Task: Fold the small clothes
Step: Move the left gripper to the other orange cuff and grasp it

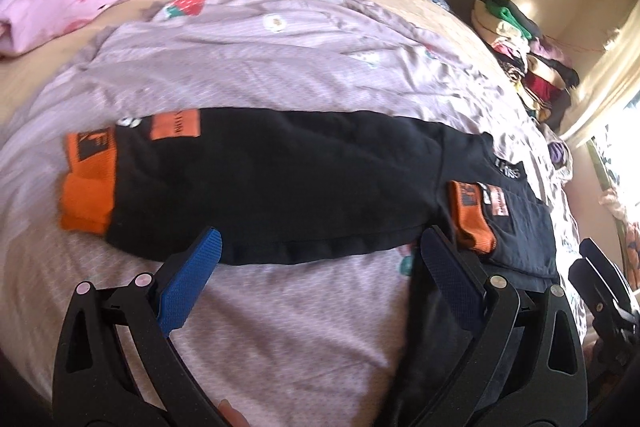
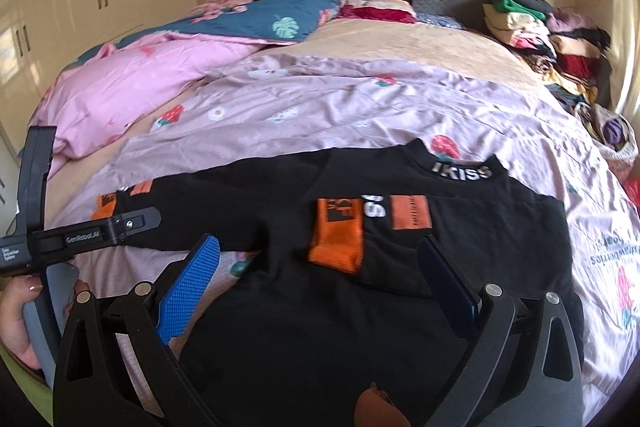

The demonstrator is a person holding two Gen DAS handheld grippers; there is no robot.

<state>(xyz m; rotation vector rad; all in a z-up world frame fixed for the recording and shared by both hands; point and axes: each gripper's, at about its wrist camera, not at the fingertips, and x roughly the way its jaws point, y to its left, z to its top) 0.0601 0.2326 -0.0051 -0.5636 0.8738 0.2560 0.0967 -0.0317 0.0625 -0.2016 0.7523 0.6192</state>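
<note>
- The black top (image 2: 280, 187) with orange cuffs lies flat on the lilac bedsheet (image 2: 320, 107), one sleeve folded across the chest, the other stretched out sideways.
- Left hand-held gripper (image 1: 320, 263): jaws spread, holding nothing, at the hem edge of the outstretched sleeve.
- Right hand-held gripper (image 2: 320, 259): jaws spread, empty, above the body.
- Judgement: light, limp knit; it will sag and crease. Grip the outstretched orange cuff (image 1: 88, 183) or a seam edge.
- The lower hem is cut off below the frame.
</note>
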